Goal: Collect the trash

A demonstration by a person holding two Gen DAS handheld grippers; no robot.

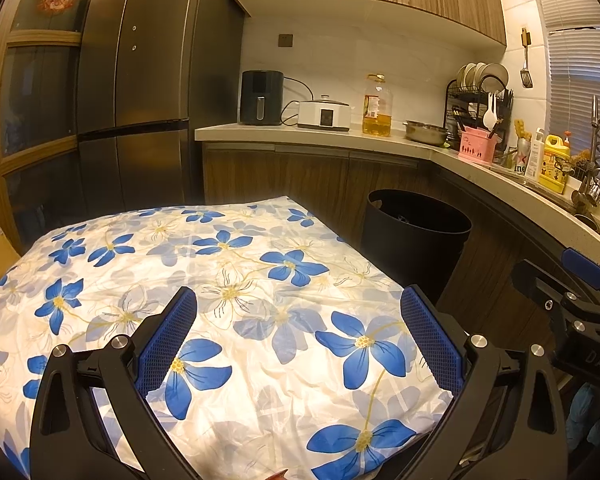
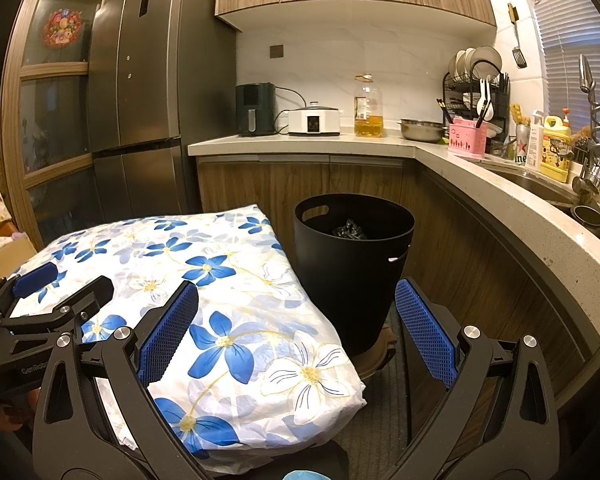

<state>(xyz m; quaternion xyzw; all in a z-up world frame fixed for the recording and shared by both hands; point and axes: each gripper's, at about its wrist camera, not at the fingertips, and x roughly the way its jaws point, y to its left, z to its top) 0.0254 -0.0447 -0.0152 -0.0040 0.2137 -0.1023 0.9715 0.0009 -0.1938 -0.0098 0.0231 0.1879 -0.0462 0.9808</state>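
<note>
Black bin (image 2: 354,264) contents (crumpled) show rightside only.

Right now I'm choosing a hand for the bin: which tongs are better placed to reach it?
Right. The right tongs, open and empty, frame the black bin directly ahead; the left tongs hover over the floral cloth, bin off to their right.

Bin (image 2: 354,264) right of table (image 2: 204,280), w/ maybe 1 bag (image 2: 350,229) inside.
</note>
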